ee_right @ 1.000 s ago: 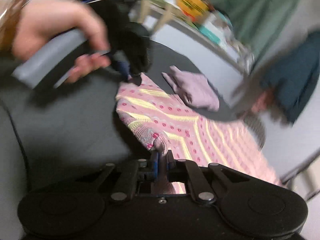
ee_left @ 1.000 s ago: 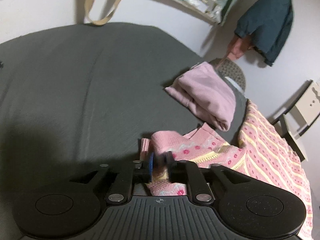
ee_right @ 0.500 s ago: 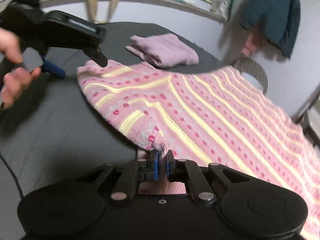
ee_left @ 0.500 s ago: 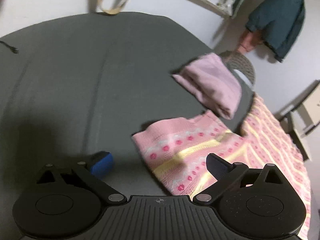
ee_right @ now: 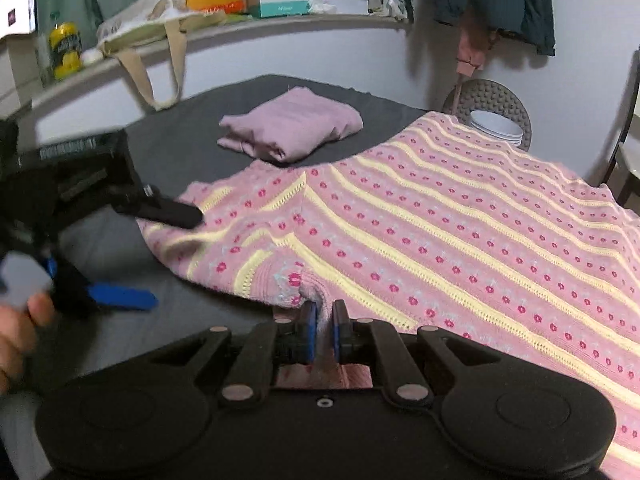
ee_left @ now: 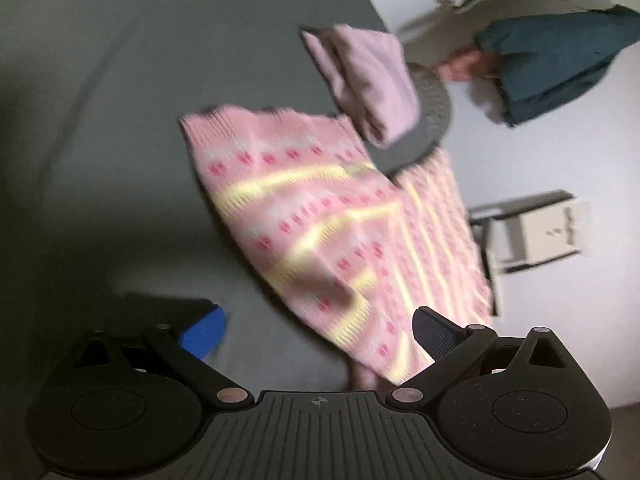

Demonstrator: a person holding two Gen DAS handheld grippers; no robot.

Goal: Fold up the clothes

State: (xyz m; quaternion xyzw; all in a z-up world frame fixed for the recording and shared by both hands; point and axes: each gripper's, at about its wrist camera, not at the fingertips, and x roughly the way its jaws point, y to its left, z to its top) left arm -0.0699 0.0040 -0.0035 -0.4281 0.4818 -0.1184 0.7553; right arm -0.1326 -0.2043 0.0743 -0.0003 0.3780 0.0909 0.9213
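The pink sweater [ee_right: 440,232], patterned with yellow stripes and red dots, lies spread over the dark grey table [ee_right: 192,140], its far portion draping past the table's right edge. The right gripper [ee_right: 324,330] is clamped on a bunched fold at the sweater's near edge: the fabric rises between the two blue pads [ee_right: 309,336], which are nearly together, and continues back under the gripper body. The left gripper [ee_left: 316,328] has its fingers wide apart and holds nothing. In the left wrist view, which is motion-blurred, the sweater [ee_left: 320,232] occupies the space ahead of and between the fingers, its hem end pointing away; the blue-padded finger [ee_left: 202,334] stands over bare table to the left of the cloth, while the black finger [ee_left: 436,336] sits over the cloth's near right part. Whether either finger touches cloth cannot be told. In the right wrist view, the left gripper [ee_right: 172,256] sits at the sweater's left edge, held by a hand [ee_right: 20,328]. A folded lilac garment [ee_right: 292,128] rests on the table beyond the sweater, apart from both grippers.
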